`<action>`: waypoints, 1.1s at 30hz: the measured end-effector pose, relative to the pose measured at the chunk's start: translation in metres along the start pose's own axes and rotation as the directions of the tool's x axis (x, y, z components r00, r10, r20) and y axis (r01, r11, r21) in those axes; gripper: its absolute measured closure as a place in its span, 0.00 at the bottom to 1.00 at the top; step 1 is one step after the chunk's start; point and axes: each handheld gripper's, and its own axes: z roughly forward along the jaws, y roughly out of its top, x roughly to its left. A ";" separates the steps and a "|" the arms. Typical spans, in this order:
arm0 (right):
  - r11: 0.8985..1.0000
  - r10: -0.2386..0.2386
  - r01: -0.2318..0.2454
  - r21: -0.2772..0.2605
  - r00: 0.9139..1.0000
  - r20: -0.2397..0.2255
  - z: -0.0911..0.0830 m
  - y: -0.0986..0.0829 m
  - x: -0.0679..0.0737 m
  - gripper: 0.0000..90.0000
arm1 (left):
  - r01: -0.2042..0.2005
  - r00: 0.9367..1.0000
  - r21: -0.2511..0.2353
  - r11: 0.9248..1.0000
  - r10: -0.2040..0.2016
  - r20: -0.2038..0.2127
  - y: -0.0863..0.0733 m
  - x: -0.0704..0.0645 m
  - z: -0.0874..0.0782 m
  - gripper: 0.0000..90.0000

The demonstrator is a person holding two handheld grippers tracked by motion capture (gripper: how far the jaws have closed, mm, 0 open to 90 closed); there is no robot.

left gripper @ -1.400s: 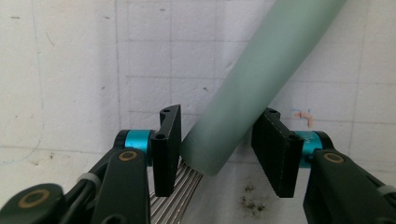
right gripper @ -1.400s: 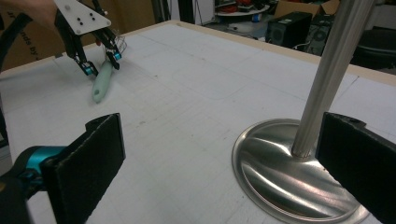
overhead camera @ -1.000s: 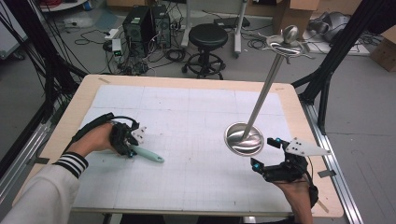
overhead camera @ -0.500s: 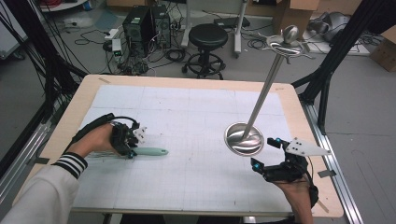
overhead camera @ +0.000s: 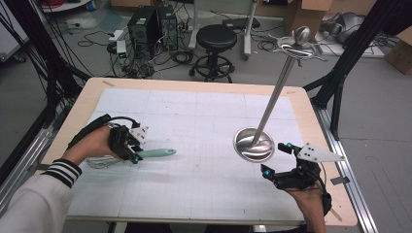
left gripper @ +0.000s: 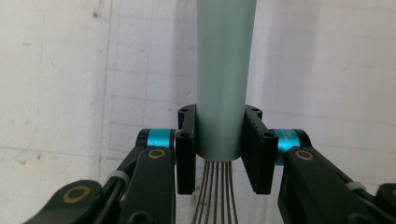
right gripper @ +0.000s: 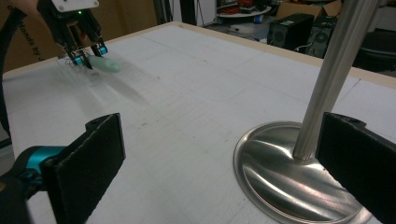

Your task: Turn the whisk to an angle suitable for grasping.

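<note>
Whisk [overhead camera: 145, 155], lower left of high view: your left gripper [overhead camera: 134, 156] jaws clamp handle's wire end; keep it level. Right gripper [overhead camera: 275, 158] jaws wide beside stand [overhead camera: 254, 145].

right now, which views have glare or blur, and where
High view: sharp, with bright highlights on the steel stand base. Right gripper view: streaky reflections on that base, and its own near pads look soft. Left gripper view: the whisk handle is evenly lit, while the paper behind it is slightly soft.
</note>
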 end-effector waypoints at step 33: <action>1.000 -0.022 0.022 -0.001 0.999 -0.030 -0.002 0.005 0.001 0.01 | 0.052 0.997 -0.397 0.916 -0.073 -0.038 0.044 -0.042 -0.066 0.77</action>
